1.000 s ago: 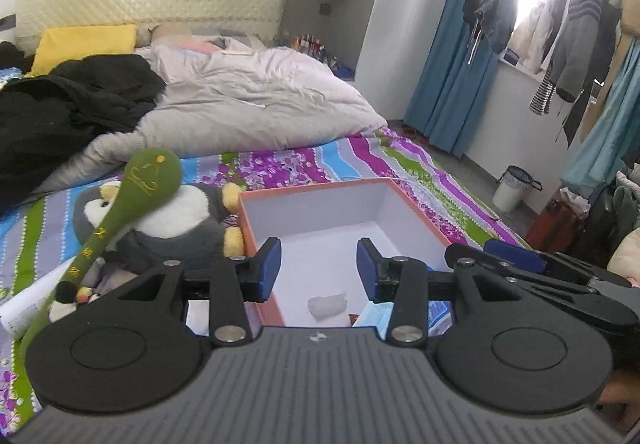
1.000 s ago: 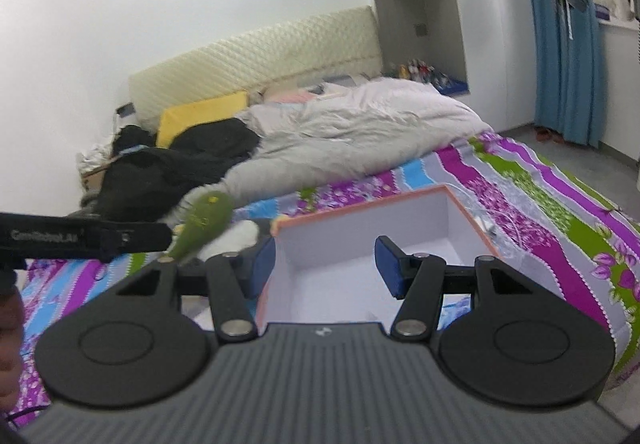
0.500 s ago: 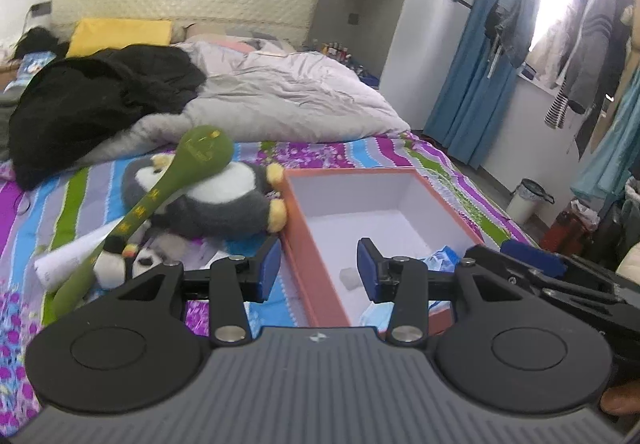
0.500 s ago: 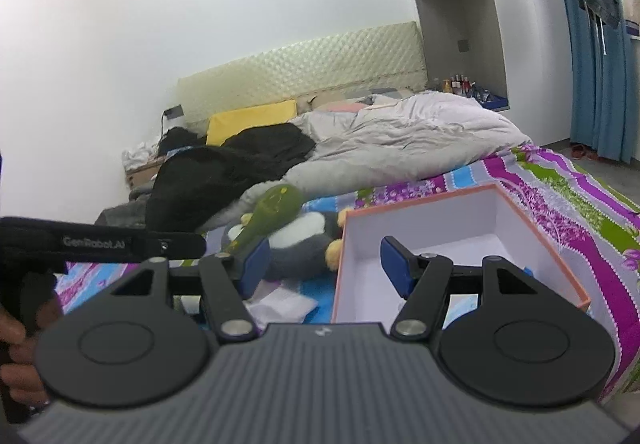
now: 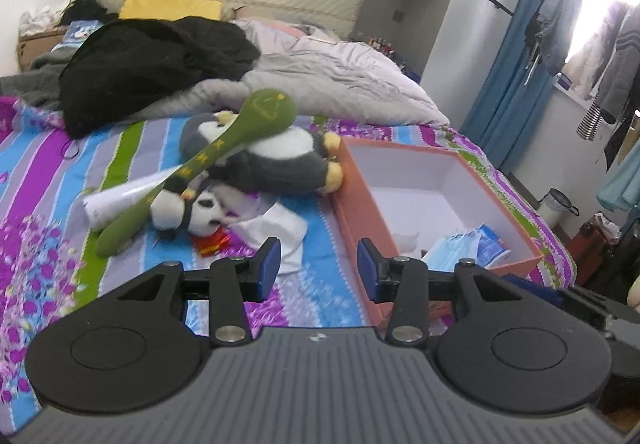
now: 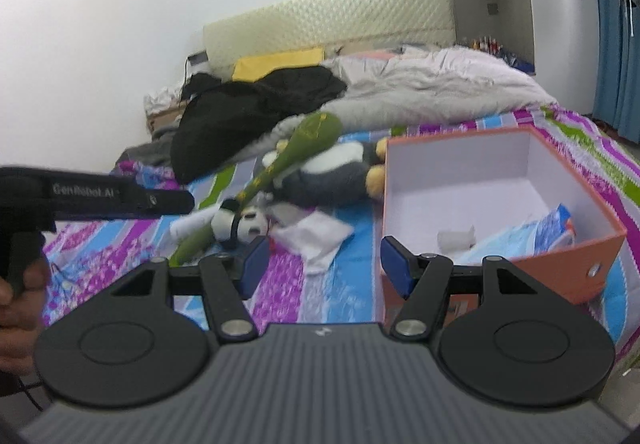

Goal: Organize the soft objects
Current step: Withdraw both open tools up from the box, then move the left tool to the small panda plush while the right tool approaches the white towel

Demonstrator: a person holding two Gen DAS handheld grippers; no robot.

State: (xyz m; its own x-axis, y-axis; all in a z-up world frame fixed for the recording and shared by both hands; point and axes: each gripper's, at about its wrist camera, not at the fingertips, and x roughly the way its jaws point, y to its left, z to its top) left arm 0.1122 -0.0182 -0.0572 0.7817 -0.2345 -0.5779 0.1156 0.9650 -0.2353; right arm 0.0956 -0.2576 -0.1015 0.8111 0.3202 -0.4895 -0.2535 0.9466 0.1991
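Two hand-held grippers hover over the bed, both empty. Left hand-held gripper has jaws partly apart, nothing between the pads, just striped sheet and a bit of white sock beyond them. Right hand-held gripper stands wider, also holding nothing; its right pad sits in front of the orange box wall, not touching as far as I can tell. Soft things lie in a heap left of the box: grey penguin plush against the box's far-left corner, green plush bat leaning across it, small panda plush under the bat's handle, white sock nearest the grippers. Box holds a blue face mask pack and a small white lump, mostly bare floor otherwise. Step looks like the approach to pick the next soft item, probably sock or panda. Next move calls for lowering over one item, closing on a bunched part, then lifting it right into the box. Bat rests on the pile, so pulling the panda may drag it.
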